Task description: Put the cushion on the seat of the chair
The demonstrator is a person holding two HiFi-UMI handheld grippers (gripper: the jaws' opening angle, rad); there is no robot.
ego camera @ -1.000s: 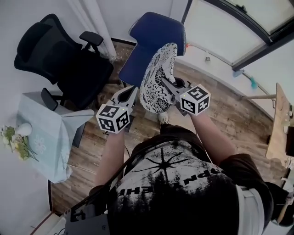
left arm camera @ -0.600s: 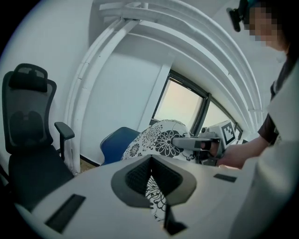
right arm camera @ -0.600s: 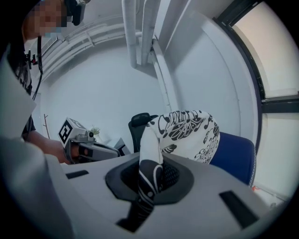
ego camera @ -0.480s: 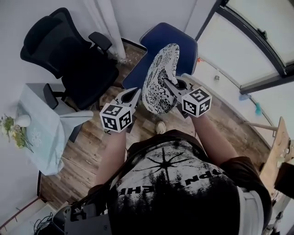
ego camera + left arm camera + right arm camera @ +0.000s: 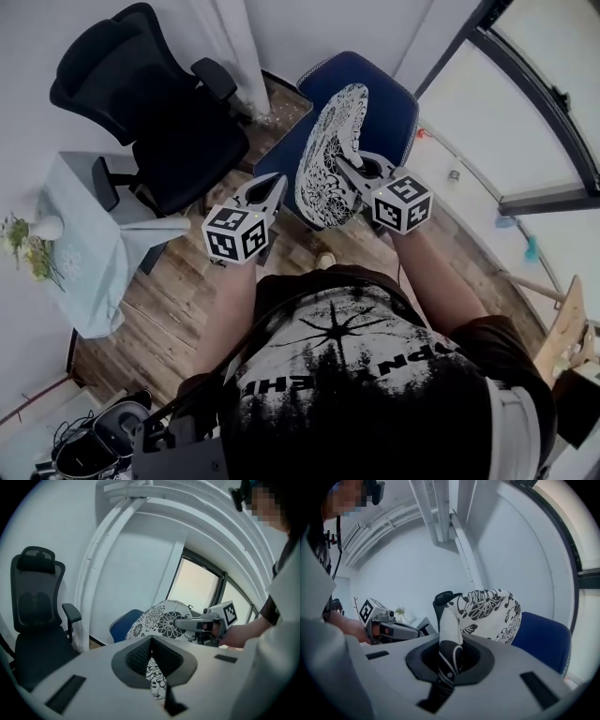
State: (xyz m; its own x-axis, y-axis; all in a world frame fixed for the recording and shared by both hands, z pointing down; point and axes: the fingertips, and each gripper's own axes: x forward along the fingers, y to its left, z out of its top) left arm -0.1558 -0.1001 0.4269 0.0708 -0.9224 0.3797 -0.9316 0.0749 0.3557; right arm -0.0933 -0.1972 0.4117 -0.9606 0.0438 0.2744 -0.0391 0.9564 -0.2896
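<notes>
White cushion [image 5: 326, 141], black floral print, upright, left tongs [image 5: 277, 181] and right tongs [image 5: 340, 162] pinching its edges

Soft daylight glares through the window [image 5: 197, 585]; fisheye edges curve, corners darken.

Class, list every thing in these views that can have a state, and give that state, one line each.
cushion: held on edge in the air, not yet on a seat.
left tongs: shut on the cushion's edge.
right tongs: shut on the cushion's other edge.
blue chair: nothing seen on it.
black office chair: empty.
</notes>
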